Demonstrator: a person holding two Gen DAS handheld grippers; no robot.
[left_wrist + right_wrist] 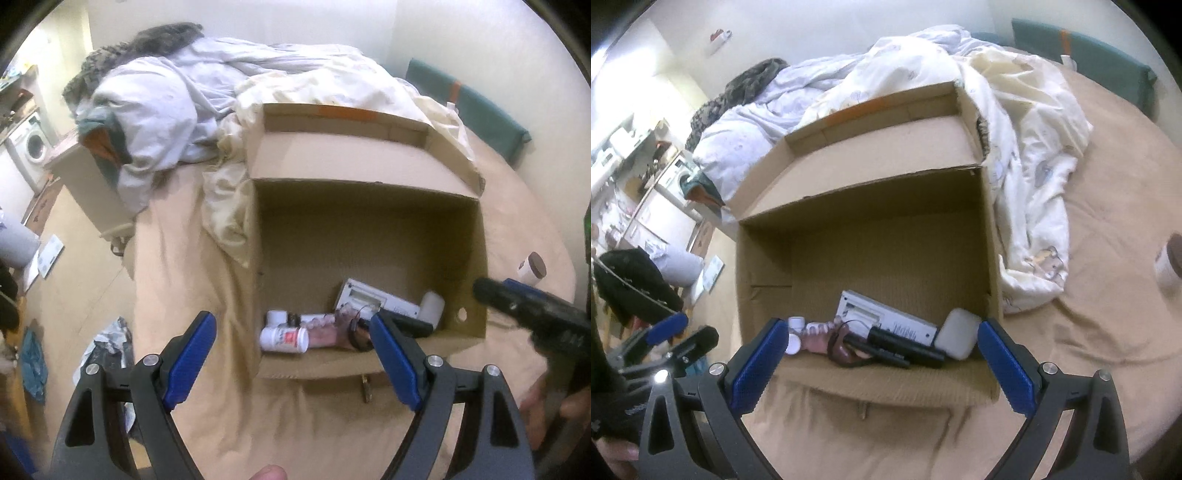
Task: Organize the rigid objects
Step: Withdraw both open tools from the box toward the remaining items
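Observation:
An open cardboard box [369, 236] [864, 243] stands on the bed. Inside lie a white pill bottle [283, 339], a white flat device [373, 299] [886, 321], a white rounded case [956, 334], a black tube [905, 345], dark glasses and a pink object. My left gripper [293, 356] is open and empty, just before the box's near wall. My right gripper [882, 363] is open and empty above the near wall; it also shows in the left wrist view [517, 302]. A white jar with a brown lid [532, 267] [1171, 262] lies on the bed right of the box.
Crumpled duvets [166, 110] [1027, 177] lie behind and beside the box. A teal cushion [469, 103] is at the far right. The tan bedsheet [184, 295] spreads around. A small metal object [365, 387] lies before the box. The floor at left holds clutter and a washing machine [33, 146].

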